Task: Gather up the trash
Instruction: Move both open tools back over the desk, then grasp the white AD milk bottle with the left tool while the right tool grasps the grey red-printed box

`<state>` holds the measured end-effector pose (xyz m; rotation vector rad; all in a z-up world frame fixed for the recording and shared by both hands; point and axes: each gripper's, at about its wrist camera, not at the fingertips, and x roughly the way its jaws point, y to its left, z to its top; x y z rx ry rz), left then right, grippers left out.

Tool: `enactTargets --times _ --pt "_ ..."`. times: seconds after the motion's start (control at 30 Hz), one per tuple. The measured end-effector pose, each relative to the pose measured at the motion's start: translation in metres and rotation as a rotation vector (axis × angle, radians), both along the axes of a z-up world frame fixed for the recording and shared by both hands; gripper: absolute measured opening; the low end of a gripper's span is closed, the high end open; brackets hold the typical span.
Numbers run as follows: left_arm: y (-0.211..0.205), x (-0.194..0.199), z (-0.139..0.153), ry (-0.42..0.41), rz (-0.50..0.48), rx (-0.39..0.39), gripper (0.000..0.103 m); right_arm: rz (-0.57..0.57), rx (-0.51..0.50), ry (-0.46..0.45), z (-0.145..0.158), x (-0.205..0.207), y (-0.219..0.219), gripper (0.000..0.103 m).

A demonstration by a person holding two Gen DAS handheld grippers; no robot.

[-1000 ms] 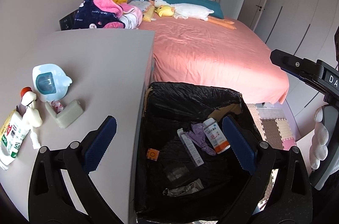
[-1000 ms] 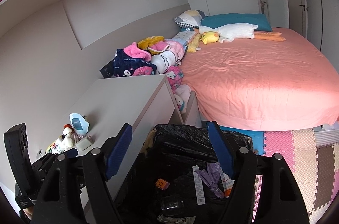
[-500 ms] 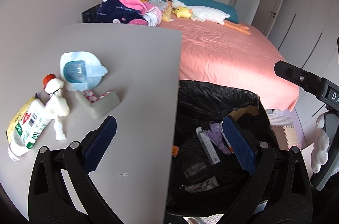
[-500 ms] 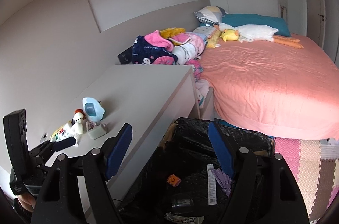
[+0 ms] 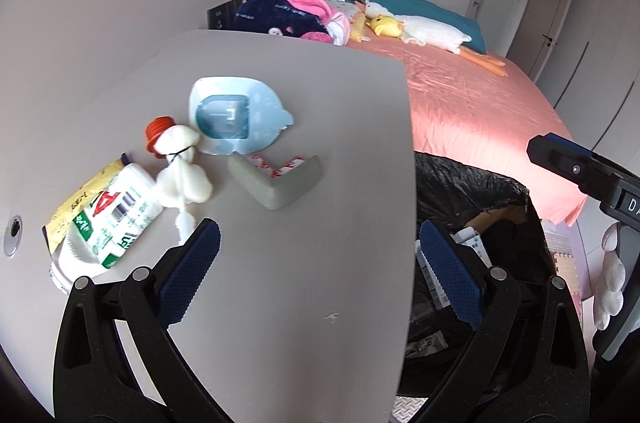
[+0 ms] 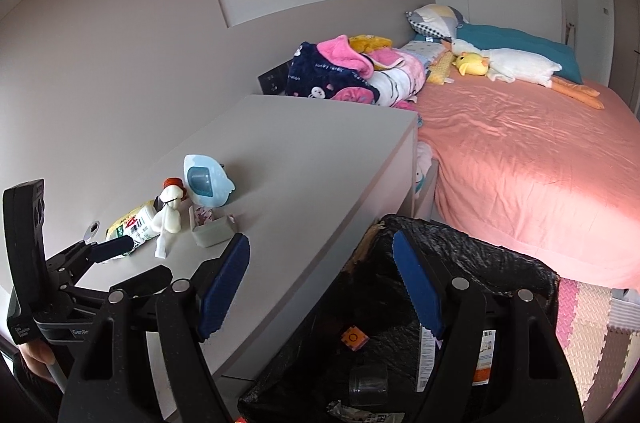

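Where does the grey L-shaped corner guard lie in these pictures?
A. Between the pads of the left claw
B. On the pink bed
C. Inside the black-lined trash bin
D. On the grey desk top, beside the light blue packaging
D: the corner guard rests on the desk top, just below the light blue packaging.

Litter [image 5: 176, 179] clustered on the desk [image 5: 320, 223] at left, lined bin [image 6: 460, 251] beside the desk, bed [image 6: 540, 151] behind.
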<state>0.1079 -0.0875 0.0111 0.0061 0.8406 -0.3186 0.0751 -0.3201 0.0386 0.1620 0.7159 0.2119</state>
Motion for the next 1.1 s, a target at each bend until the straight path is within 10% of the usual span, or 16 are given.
enactTargets --times 1.1 --pt "0.125 0.038 -0.032 0.082 0.193 0.077 0.097 0.231 -0.100 0.145 -0.060 0.070 0.127 0.075"
